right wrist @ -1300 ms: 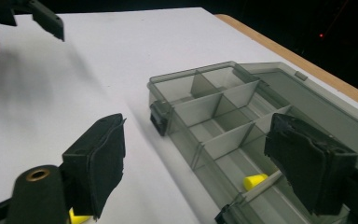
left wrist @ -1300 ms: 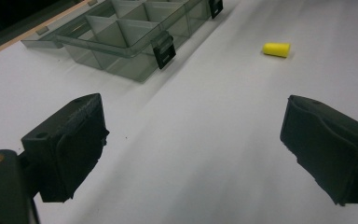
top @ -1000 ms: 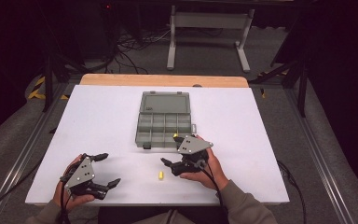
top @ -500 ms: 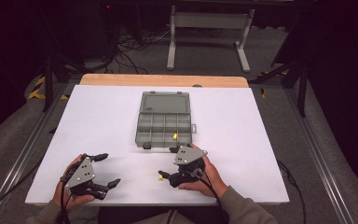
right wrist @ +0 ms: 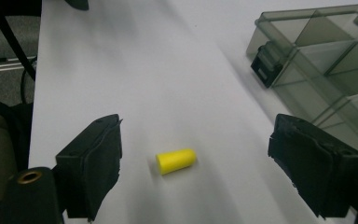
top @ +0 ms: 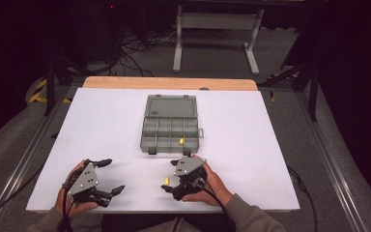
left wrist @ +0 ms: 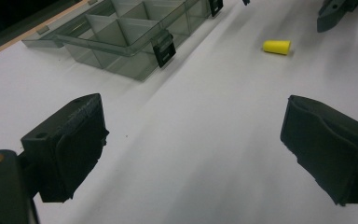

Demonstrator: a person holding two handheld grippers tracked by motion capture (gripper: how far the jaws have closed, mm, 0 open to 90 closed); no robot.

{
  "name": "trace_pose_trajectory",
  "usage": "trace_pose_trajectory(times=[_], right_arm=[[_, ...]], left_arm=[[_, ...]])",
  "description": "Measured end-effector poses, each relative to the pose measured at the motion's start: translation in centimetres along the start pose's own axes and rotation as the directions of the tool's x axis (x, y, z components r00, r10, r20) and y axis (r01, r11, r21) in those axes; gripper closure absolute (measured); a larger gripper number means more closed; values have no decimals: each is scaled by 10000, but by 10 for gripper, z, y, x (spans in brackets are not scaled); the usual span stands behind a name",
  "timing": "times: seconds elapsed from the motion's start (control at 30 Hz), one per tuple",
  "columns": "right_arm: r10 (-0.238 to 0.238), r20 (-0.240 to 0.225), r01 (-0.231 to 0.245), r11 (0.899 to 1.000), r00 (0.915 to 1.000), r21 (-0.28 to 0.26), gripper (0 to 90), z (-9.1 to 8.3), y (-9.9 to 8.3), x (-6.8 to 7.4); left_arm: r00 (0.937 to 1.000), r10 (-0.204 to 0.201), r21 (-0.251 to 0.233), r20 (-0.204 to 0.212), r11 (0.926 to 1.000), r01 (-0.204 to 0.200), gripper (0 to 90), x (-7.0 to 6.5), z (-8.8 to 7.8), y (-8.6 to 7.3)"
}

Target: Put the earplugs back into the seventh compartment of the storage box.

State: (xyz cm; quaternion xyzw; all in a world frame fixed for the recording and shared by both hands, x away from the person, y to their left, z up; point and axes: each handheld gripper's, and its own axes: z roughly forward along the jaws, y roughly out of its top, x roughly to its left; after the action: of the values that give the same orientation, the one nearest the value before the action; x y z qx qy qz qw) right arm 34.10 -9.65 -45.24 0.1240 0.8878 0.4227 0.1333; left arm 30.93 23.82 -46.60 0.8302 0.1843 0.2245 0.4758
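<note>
2 grippers logged at our white table (top: 280, 145), high view: right gripper (top: 170, 183) has slid down-left to the small yellow foam earplug (top: 165, 181), so pickup looks near; left gripper (top: 110, 176) idle, wide open. Left gripper view: earplug (left wrist: 276, 46) beyond the grey compartmented plastic organiser box (left wrist: 121, 28). Right gripper view: earplug (right wrist: 176, 161) lies untouched between our open jaws.

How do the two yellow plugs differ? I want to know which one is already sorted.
The loose yellow plug lies on its side on the bare white table, between the open jaws of the right gripper. The other yellow plug sits inside a compartment of the grey organizer box, away from both grippers. Both look alike in colour and size.
</note>
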Motion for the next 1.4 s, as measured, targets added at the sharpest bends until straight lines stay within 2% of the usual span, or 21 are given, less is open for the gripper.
trace_pose_trajectory(times=[0.23, 0.47, 0.53, 0.57, 0.6, 0.73, 0.87, 1.13, 1.27, 1.4], right_arm=[[63, -198, -51, 9983, 9998, 575, 217, 11, -6, 0], [99, -469, -67, 9977, 9989, 671, 389, 16, -8, -4], [128, -549, -91, 9977, 9984, 666, 410, 16, -8, -4], [152, -609, -111, 9977, 9980, 664, 438, 16, -8, -5], [151, -835, -97, 9979, 9964, 640, 507, 16, -8, -6], [-6, -906, 63, 9980, 9959, 630, 563, 15, -8, -6], [-72, -1143, 139, 9982, 9934, 581, 669, 15, -8, -5], [-307, -1084, 365, 9980, 9936, 517, 694, 13, -7, -5], [-205, -1013, 242, 9991, 9946, 357, 699, 10, -6, -5], [-297, -884, 318, 9992, 9956, 228, 702, 6, -5, -6]], left_arm=[[10000, -11, -33, 13, 10000, 11, 75, 0, 0, 0], [10000, 26, -1, 24, 10000, -26, 75, 0, 1, 0], [10000, 18, 1, 31, 10000, -18, 75, 0, 1, 0], [10000, 20, 3, 29, 10000, -20, 75, 0, 1, 0], [10000, 18, 4, 28, 10000, -18, 75, 0, 1, 0], [10000, 19, 13, 24, 10000, -19, 75, 0, 1, 0], [10000, 33, -4, 36, 10000, -33, 75, 0, 1, 1], [10000, 15, -49, 62, 10000, -15, 76, -1, 0, 1], [10000, 32, -42, 50, 10000, -32, 76, -2, 0, 1], [10000, 33, -43, 40, 10000, -33, 76, -2, 0, 1]])
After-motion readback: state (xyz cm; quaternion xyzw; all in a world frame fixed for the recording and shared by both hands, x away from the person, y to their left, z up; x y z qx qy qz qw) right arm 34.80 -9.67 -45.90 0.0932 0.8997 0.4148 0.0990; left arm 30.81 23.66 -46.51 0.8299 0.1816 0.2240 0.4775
